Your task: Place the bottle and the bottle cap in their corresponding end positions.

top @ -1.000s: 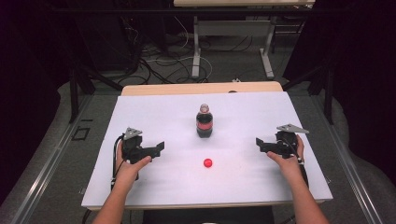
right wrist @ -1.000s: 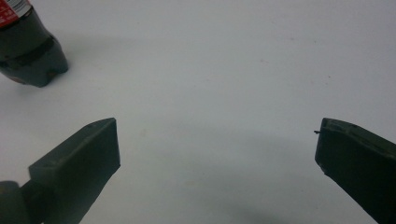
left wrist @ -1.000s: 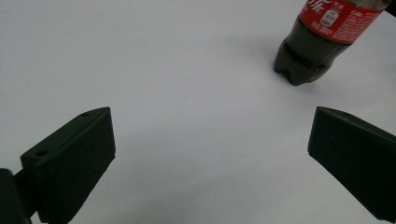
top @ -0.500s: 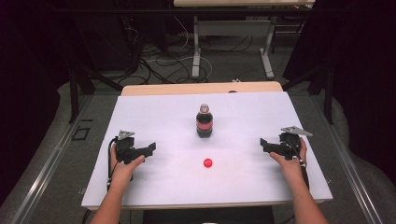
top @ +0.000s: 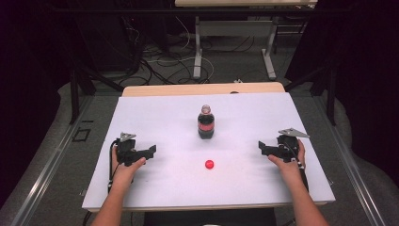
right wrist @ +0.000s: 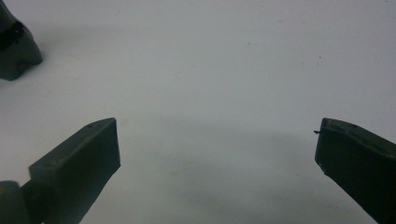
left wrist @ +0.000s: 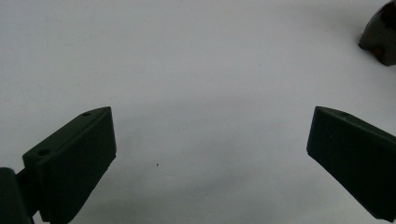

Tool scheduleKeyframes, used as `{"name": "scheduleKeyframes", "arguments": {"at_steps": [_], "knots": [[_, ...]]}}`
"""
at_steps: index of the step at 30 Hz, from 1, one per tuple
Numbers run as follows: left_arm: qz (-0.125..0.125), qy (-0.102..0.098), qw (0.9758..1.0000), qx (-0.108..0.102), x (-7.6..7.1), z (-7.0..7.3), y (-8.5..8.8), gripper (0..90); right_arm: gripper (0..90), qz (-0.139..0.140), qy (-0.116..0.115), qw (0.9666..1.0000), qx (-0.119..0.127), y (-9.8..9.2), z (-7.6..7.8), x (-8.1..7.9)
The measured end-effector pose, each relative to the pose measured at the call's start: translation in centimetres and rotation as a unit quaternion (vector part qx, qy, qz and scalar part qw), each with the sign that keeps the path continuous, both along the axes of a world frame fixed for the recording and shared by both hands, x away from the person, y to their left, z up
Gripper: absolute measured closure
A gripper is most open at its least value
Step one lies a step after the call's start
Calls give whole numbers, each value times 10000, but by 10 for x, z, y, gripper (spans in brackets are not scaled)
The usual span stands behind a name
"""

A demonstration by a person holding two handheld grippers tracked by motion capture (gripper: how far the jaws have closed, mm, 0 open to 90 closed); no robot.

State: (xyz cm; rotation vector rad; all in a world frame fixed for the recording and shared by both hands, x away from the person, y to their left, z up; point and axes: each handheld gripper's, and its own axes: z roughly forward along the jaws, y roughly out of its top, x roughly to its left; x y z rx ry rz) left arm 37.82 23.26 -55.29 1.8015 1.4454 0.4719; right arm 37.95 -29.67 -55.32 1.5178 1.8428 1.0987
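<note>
Bottle [top: 206, 123] of dark cola, uncapped, standing upright at the centre of the white table [top: 155, 117], with its red cap [top: 209, 164] lying loose on the surface nearer the person and well apart from the base. Left gripper [top: 147, 153] rests low over the table at the person's left, right gripper [top: 263, 148] at the person's right; both point inward toward the middle and sit well clear of bottle and cap. In the left gripper view the two black jaws stand wide apart with bare tabletop between them, and the bottle's foot [left wrist: 380, 35] appears at the upper right corner. In the right gripper view the jaws are likewise spread wide and hold nothing, with the bottle's foot [right wrist: 16, 49] at the upper left. Judged from this layout, the work is at its opening step: approach, before any contact. A sensible next move calls for one gripper to steady the bottle's body while the other closes on the small, flat cap, which needs a low, level pinch across its rim.
</note>
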Motion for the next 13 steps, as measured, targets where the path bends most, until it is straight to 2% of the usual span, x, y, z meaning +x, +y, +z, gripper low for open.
{"name": "scheduleKeyframes", "arguments": {"at_steps": [13], "knots": [[4, -15, 10000, -9, 1, -2, -1, 17, 0, 38, -7, 10000, -46, 0, -1, 0]]}}
